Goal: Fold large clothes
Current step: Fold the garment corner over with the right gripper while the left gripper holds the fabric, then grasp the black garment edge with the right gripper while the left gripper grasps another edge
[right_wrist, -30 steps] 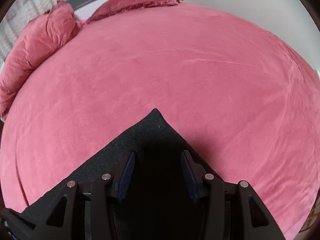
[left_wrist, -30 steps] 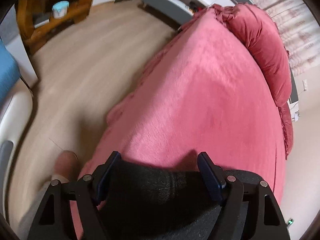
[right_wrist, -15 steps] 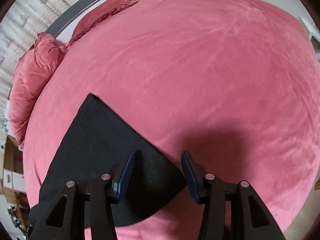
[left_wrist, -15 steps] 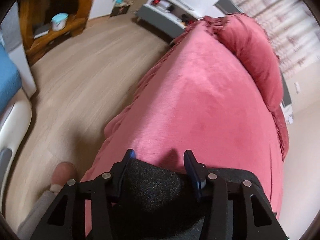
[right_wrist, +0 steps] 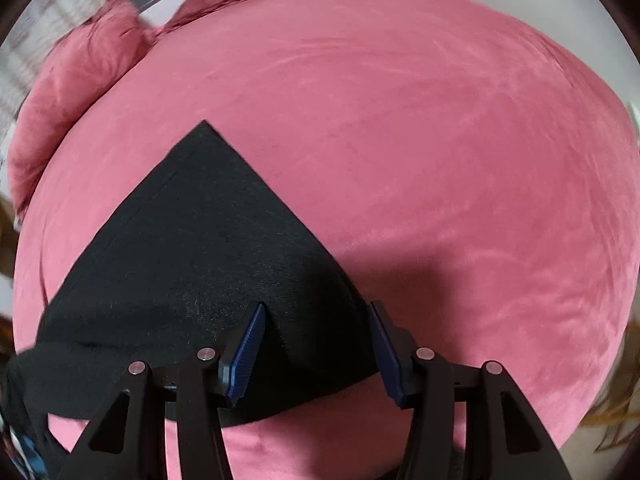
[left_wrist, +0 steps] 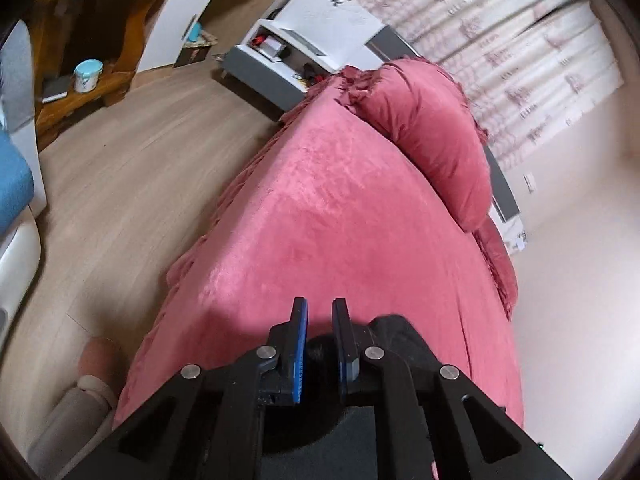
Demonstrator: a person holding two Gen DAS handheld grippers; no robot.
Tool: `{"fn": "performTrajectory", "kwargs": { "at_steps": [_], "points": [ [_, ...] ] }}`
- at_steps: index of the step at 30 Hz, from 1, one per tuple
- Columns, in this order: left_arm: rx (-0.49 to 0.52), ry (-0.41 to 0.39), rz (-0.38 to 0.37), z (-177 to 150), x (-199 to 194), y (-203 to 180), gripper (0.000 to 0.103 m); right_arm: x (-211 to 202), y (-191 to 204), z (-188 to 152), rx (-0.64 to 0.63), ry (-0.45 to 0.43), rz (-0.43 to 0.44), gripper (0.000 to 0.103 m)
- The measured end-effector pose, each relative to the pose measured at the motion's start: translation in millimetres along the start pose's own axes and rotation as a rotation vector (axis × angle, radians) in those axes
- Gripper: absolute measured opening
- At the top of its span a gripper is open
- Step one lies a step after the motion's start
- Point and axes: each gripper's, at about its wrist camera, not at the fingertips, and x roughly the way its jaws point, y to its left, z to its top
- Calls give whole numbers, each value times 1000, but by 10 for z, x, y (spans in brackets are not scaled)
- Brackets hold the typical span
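A black garment [right_wrist: 200, 248] lies spread on the pink bed cover [right_wrist: 440, 140], one corner pointing toward the pillows. My right gripper [right_wrist: 316, 344] is open, its jaws standing over the garment's near edge, not gripping it. In the left wrist view my left gripper [left_wrist: 320, 332] is shut on a bunch of the black garment [left_wrist: 400, 344] near the bed's left edge. The rest of the cloth is hidden under the gripper body.
Pink pillows [left_wrist: 432, 136] lie at the head of the bed. Wooden floor [left_wrist: 120, 168] runs along the bed's left side, with a wooden shelf [left_wrist: 80, 60], a white and grey unit [left_wrist: 288, 52], and my foot [left_wrist: 100, 360].
My left gripper closed from wide open onto the black garment. My right gripper stayed open while its view swung, showing more of the flat garment.
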Motion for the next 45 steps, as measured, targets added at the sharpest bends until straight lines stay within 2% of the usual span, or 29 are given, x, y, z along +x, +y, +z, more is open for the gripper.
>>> {"fn": "performTrajectory", "kwargs": {
  "at_steps": [1, 3, 5, 9, 11, 17, 18, 21, 22, 23, 24, 25, 27, 29, 30, 31, 32, 33, 36, 37, 39, 41, 43, 45],
  "points": [
    [29, 1, 6, -29, -36, -31, 12, 3, 11, -17, 16, -8, 19, 9],
    [70, 15, 5, -82, -73, -84, 12, -41, 86, -38, -3, -20, 8, 9],
    [96, 31, 14, -129, -70, -125, 12, -230, 200, -54, -31, -73, 30, 9],
    [129, 20, 6, -161, -78, -199, 12, -919, 249, -16, 14, -250, 185, 8],
    [115, 4, 8, -162, -115, -186, 12, -1327, 242, -34, 31, -334, 266, 8],
    [28, -67, -45, -96, -370, -19, 11, -2257, 178, -185, 46, -477, 416, 8],
    [17, -84, -53, -78, -436, 14, 0, -2380, 160, -216, 55, -496, 440, 8],
    [-21, -171, -74, 25, -683, 113, 0, -2727, 123, -335, 103, -573, 522, 8],
    [-11, -179, -60, 74, -721, 125, 0, -2799, 156, -344, 118, -589, 541, 8],
    [-2, -176, -48, 99, -723, 130, 0, -2839, 143, -347, 121, -603, 536, 2],
    [6, -170, -29, 118, -705, 138, 0, -2859, 125, -340, 121, -637, 478, 3],
    [3, -163, -28, 120, -682, 148, 0, -2835, 64, -327, 132, -639, 456, 3],
    [18, -124, -8, 75, -559, 136, 1, -2561, -11, -146, 189, -572, 385, 3],
    [47, -96, 16, -5, -447, 115, 13, -2137, -124, -35, 221, -447, 292, 6],
    [69, -71, 25, -50, -370, 88, 35, -1972, -147, -21, 233, -398, 259, 7],
    [90, -48, 45, -97, -286, 62, 61, -1800, -183, -43, 244, -347, 218, 22],
    [110, -34, 60, -139, -202, 31, 68, -1667, -212, -75, 242, -311, 183, 31],
    [148, -28, 68, -192, -103, -10, 70, -1560, -238, -130, 235, -284, 150, 38],
    [242, 31, 105, -249, 172, -115, 85, -1224, -260, -246, 187, -172, 37, 39],
    [278, 55, 111, -277, 274, -151, 85, -1128, -271, -267, 166, -153, -8, 39],
    [362, 96, 135, -320, 458, -239, 85, -1030, -307, -269, 154, -158, -32, 42],
    [427, 138, 178, -331, 639, -315, 86, -845, -342, -257, 167, -142, -4, 47],
    [460, 148, 224, -317, 776, -367, 87, -645, -333, -152, 161, -117, 22, 49],
    [491, 161, 259, -282, 880, -383, 85, -523, -293, -70, 158, -113, 4, 49]
  ]
}}
